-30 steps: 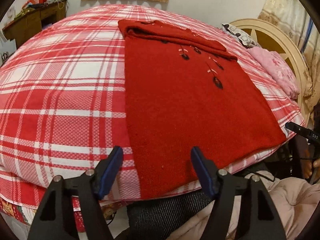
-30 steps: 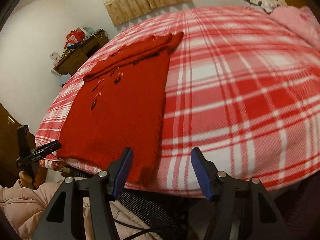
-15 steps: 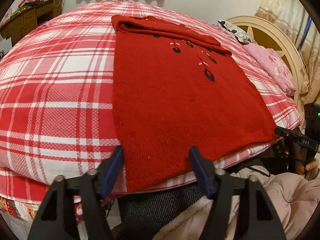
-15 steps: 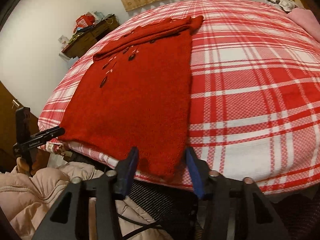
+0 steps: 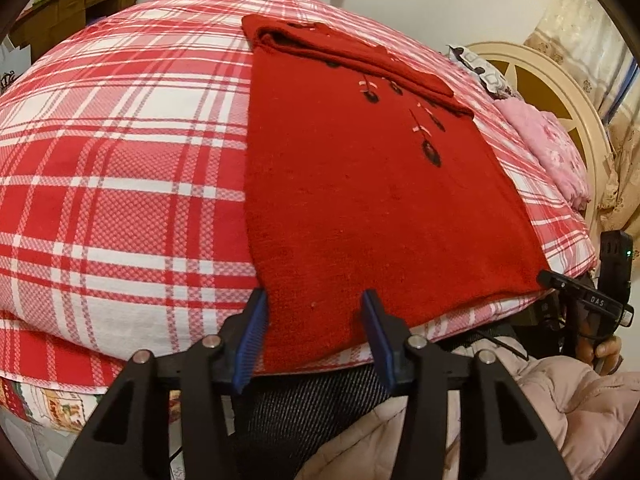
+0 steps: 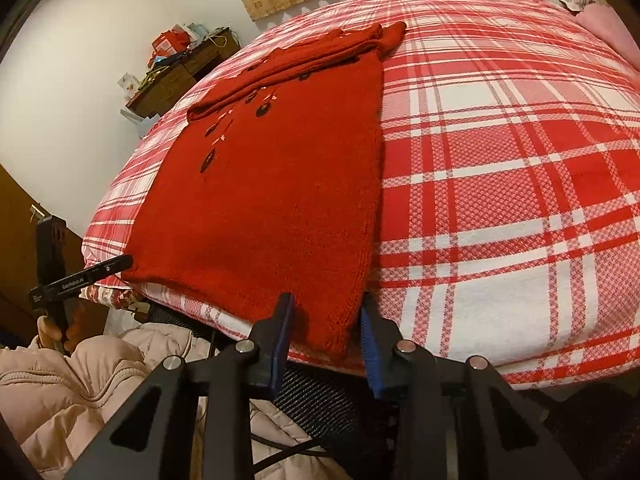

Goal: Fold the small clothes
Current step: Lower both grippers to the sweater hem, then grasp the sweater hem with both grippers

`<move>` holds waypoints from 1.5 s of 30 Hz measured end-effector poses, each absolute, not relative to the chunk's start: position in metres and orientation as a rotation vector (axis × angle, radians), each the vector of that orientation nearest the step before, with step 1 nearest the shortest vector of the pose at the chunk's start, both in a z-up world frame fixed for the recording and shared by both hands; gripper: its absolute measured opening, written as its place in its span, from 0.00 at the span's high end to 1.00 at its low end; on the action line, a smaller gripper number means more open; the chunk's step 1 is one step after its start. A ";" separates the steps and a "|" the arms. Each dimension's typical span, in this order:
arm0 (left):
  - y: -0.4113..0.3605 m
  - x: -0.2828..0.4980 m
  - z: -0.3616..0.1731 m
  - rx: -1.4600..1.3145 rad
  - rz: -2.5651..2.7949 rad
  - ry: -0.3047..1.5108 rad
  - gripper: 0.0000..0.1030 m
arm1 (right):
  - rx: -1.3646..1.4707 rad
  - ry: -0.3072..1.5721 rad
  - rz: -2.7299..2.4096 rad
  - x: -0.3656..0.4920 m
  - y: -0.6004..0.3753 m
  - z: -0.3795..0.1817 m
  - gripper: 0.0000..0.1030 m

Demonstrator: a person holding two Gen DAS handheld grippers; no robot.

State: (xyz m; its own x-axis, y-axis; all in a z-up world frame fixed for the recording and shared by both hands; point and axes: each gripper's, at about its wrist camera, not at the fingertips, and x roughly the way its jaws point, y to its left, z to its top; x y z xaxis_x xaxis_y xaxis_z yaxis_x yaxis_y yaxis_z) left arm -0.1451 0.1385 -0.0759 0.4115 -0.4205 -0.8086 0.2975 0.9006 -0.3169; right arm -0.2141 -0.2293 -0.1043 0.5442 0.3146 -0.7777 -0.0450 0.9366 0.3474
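Note:
A red knitted sweater [image 5: 360, 200] [image 6: 272, 200] lies flat on the bed, its sleeves folded across the far end and its hem at the near edge. My left gripper [image 5: 314, 320] straddles the hem's left corner. Its jaws are closing with the cloth between them, and the pads do not pinch it. My right gripper [image 6: 325, 322] straddles the hem's right corner in the same way, jaws closing around the knit. Each gripper also shows at the other view's edge, the right gripper [image 5: 580, 300] and the left gripper [image 6: 80, 276].
A red and white plaid bedspread [image 5: 120, 160] covers the bed. A pink pillow [image 5: 548, 148] and a cream headboard [image 5: 568, 80] lie on the right. A cluttered wooden desk [image 6: 180, 76] stands by the far wall. The person's pink padded jacket [image 6: 80, 392] fills the near corner.
Both grippers have come down onto the hem and their jaws have narrowed. The corners that lay ahead of the fingers now sit between them.

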 end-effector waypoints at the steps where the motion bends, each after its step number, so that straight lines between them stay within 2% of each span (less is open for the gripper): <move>1: 0.137 -0.145 -0.076 -0.124 -0.449 1.049 0.51 | 0.295 0.979 0.217 -0.214 -0.228 -0.104 0.68; 3: 0.136 -0.146 -0.076 -0.118 -0.441 1.042 0.56 | 0.270 0.983 0.211 -0.213 -0.225 -0.104 0.73; 4: 0.136 -0.146 -0.075 -0.121 -0.440 1.038 0.62 | 0.254 0.986 0.208 -0.213 -0.224 -0.103 0.86; 5: 0.136 -0.145 -0.075 -0.125 -0.443 1.041 0.84 | 0.244 1.000 0.215 -0.213 -0.222 -0.104 0.91; 6: 0.137 -0.144 -0.076 -0.141 -0.450 1.057 0.91 | 0.264 1.015 0.233 -0.212 -0.222 -0.104 0.91; 15: 0.145 -0.128 -0.042 -0.236 -0.501 1.007 0.91 | 0.525 0.895 0.415 -0.195 -0.238 -0.059 0.91; 23: 0.137 -0.064 -0.014 -0.264 -0.502 0.954 0.91 | 0.597 0.787 0.423 -0.118 -0.249 -0.024 0.91; 30: 0.121 -0.003 -0.027 -0.178 -0.405 0.975 0.91 | 0.665 0.828 0.246 -0.052 -0.270 -0.059 0.91; 36: 0.130 0.024 -0.029 -0.179 -0.341 0.989 0.91 | 0.667 0.877 0.159 -0.031 -0.275 -0.088 0.91; 40: 0.149 0.019 -0.017 -0.157 -0.349 0.925 0.85 | 0.683 0.884 0.150 -0.027 -0.278 -0.095 0.91; 43: 0.154 0.016 -0.013 -0.149 -0.407 0.891 0.74 | 0.688 0.875 0.159 -0.026 -0.279 -0.094 0.91; 45: 0.151 0.011 -0.016 -0.136 -0.466 0.881 0.61 | 0.690 0.870 0.159 -0.026 -0.278 -0.095 0.91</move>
State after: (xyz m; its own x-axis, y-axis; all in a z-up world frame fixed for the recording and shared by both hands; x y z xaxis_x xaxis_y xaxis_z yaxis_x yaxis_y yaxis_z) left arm 0.0115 0.1508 -0.0162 0.5439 -0.4462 -0.7107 0.3362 0.8919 -0.3026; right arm -0.0264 -0.2781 -0.0946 0.6484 0.3972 -0.6495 0.1425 0.7747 0.6161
